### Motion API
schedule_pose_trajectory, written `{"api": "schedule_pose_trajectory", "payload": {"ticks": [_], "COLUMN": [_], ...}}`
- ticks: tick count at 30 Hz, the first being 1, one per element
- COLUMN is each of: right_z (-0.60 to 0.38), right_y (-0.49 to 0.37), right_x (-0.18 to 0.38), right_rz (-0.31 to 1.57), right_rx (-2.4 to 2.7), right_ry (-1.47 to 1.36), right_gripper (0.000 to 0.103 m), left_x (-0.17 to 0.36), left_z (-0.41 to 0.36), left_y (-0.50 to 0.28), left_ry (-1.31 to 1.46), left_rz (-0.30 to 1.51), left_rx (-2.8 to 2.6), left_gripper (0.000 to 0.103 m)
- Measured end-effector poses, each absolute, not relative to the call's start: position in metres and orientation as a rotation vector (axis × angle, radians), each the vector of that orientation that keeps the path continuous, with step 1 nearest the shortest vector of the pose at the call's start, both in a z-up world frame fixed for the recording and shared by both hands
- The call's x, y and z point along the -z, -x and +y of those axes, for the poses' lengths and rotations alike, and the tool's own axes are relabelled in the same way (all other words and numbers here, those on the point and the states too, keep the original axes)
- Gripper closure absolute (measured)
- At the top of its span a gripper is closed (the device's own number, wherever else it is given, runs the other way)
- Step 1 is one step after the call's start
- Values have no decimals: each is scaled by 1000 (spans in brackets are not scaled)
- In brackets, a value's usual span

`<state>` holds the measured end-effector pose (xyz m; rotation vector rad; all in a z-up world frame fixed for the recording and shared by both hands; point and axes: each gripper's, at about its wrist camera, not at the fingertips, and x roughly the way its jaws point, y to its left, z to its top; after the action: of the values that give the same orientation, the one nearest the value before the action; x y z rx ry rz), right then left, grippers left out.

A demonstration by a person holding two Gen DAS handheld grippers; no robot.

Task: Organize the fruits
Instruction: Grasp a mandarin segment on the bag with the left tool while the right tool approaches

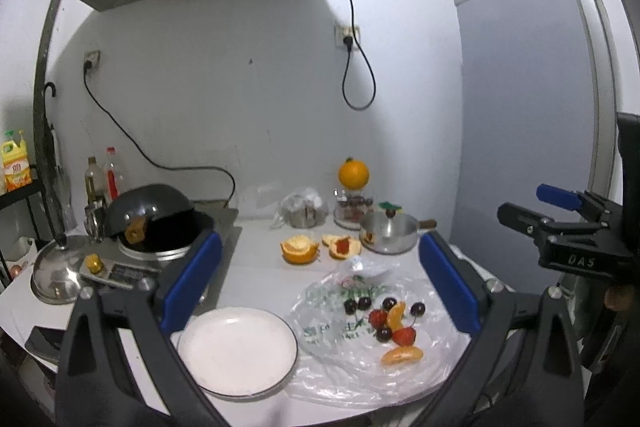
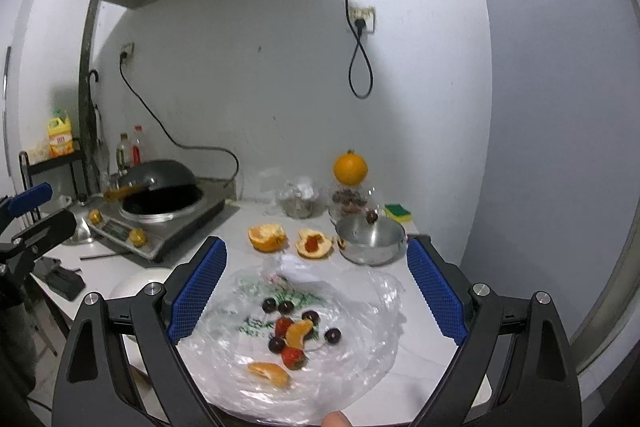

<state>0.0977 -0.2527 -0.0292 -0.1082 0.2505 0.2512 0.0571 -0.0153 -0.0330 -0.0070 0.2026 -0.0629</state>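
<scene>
Fruit sort, opening step: both tools wide and empty, nothing lifted yet.

Your left tool (image 1: 320, 283) hangs spread above the plate (image 1: 236, 351) and bag (image 1: 360, 359); your right tool (image 2: 316, 291) hangs spread over the bag, holding nothing. Bag, flat on the tabletop (image 1: 256, 267): dark cherries (image 2: 269, 304), two strawberries (image 2: 293, 357), two orange segments (image 2: 269, 374), all loose and close together. Plate, just left of the bag: bare. Pot (image 2: 370, 239), behind the bag: one small fruit inside, kind unclear. Peel halves (image 2: 267, 237) lie before the pot; a whole orange (image 2: 350, 168) sits on a jar. Next, by my judgement: lower one tool onto a single piece, close gently, since strawberries bruise and cherries roll.
</scene>
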Motion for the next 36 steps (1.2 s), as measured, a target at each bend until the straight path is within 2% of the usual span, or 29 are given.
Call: {"api": "schedule_pose_trajectory", "payload": {"ticks": [22, 23, 27, 29, 33, 36], "right_z": [-293, -294, -298, -300, -303, -305], "right_y": [-149, -149, -157, -160, -166, -170], "right_x": [113, 115, 129, 135, 145, 151], "right_rz": [443, 449, 489, 501, 521, 531], "right_rx": [-304, -308, -337, -349, -379, -397], "right_ry": [110, 113, 128, 129, 136, 139], "right_gripper": [11, 12, 30, 33, 45, 46], "left_x": [132, 137, 153, 161, 174, 185], "left_z": [-79, -85, -102, -110, -123, -132], "left_y": [-143, -146, -156, -162, -171, -179], "left_ry": [-15, -22, -45, -56, -78, -100], "left_rz": [502, 516, 567, 590, 631, 664], "left_rx": [152, 157, 173, 179, 192, 199], "left_gripper": [3, 3, 3, 3, 3, 3]}}
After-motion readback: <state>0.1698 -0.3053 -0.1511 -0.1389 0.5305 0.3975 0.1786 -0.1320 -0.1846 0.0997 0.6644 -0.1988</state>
